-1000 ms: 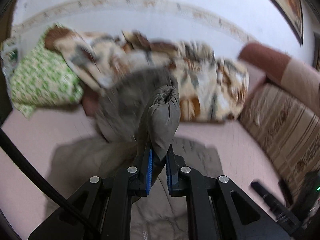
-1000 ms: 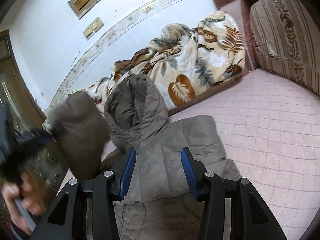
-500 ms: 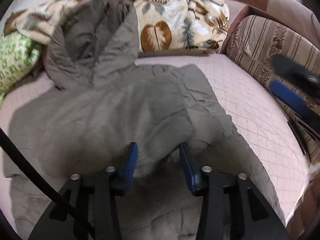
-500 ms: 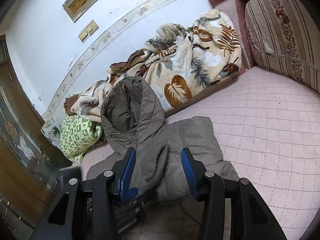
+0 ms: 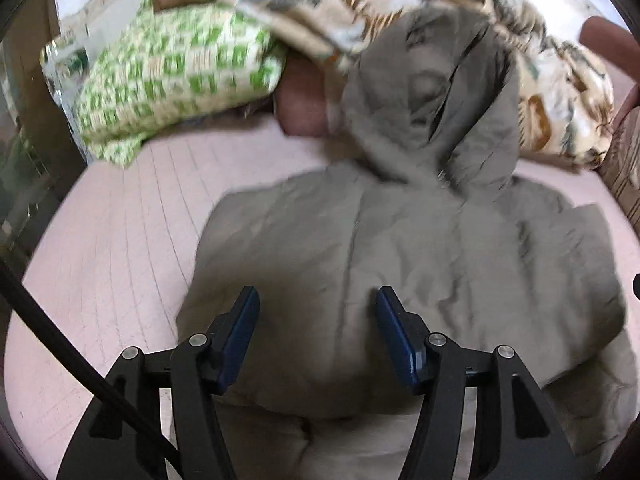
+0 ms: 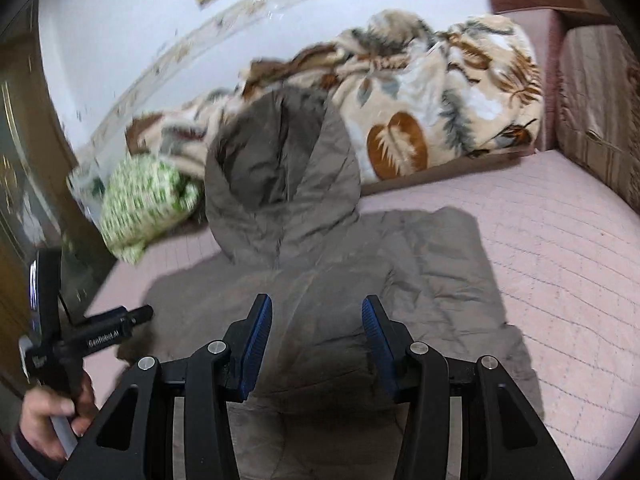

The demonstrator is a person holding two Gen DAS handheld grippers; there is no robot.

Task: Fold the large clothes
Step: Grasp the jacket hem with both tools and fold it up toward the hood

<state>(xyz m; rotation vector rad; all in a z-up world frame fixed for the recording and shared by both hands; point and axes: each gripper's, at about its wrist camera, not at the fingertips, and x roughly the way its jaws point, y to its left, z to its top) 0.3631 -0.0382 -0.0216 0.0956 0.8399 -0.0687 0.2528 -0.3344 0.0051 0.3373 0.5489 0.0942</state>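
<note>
Grey-brown padded jacket (image 5: 400, 264) spread flat on the pink quilted bed (image 5: 120, 240), both sleeves folded in over its body. Its hood (image 6: 280, 184) points toward the wall, propped against the leaf-print blanket (image 6: 440, 112).

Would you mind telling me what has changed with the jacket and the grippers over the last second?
The left gripper, shut on a jacket sleeve a second ago, has let it go and now stands open above the jacket. The sleeve now lies folded in across the body. The right gripper stayed open and empty. The hood still rests against the blanket.
</note>
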